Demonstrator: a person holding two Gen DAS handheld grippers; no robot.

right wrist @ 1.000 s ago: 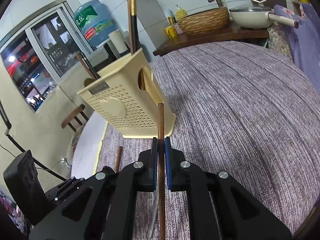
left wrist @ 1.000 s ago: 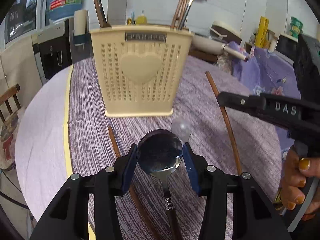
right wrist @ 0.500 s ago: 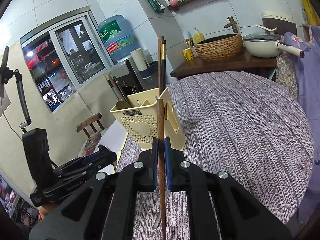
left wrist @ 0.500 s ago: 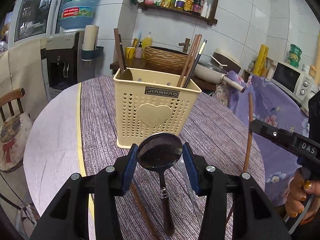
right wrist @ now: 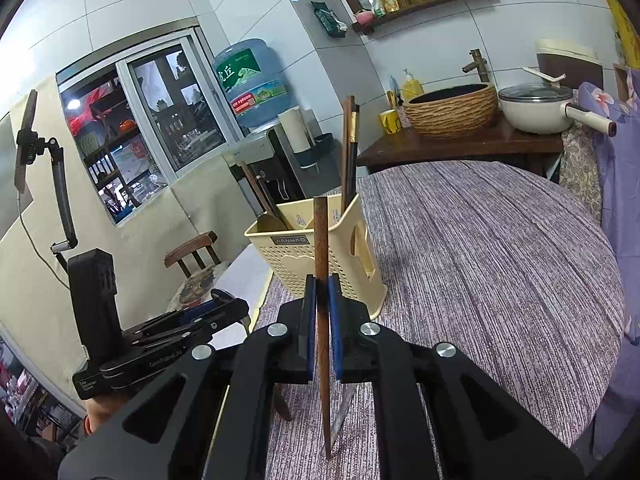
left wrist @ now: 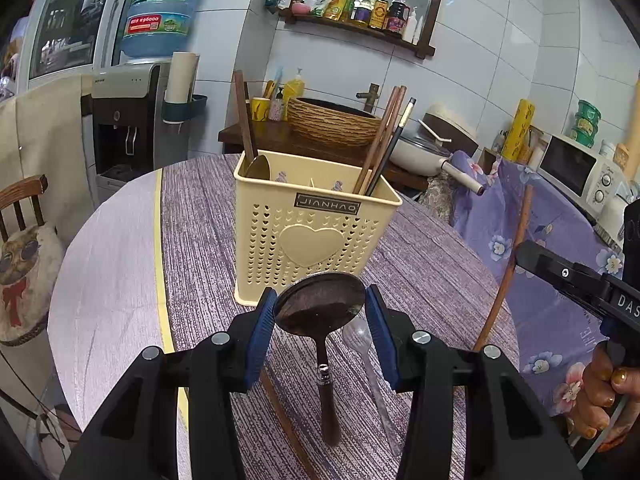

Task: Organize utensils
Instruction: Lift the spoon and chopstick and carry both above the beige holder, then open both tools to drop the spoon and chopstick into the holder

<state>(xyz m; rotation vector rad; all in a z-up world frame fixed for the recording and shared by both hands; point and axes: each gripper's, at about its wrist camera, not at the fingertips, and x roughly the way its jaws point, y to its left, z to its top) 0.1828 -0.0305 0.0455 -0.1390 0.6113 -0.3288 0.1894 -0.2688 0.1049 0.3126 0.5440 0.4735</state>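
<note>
My left gripper (left wrist: 320, 312) is shut on the bowl of a metal spoon (left wrist: 320, 307) with a dark handle, held above the table in front of the cream utensil basket (left wrist: 308, 236). The basket holds several chopsticks (left wrist: 382, 144) and a wooden-handled spoon (left wrist: 245, 120). My right gripper (right wrist: 322, 308) is shut on a brown wooden chopstick (right wrist: 321, 264), held upright just in front of the basket (right wrist: 320, 256). That chopstick also shows in the left wrist view (left wrist: 512, 260). A clear plastic spoon (left wrist: 360, 340) and another chopstick (left wrist: 284, 420) lie on the table below.
The round table has a purple striped cloth (right wrist: 480, 260). A wooden chair (left wrist: 24, 216) stands at the left. A side counter with a wicker bowl (left wrist: 332, 120) and a pot (right wrist: 536, 108) stands behind the table.
Both grippers have lifted: the spoon and the chopstick have risen off the table, and the basket's open top has come into view. The right gripper's chopstick has turned upright.
</note>
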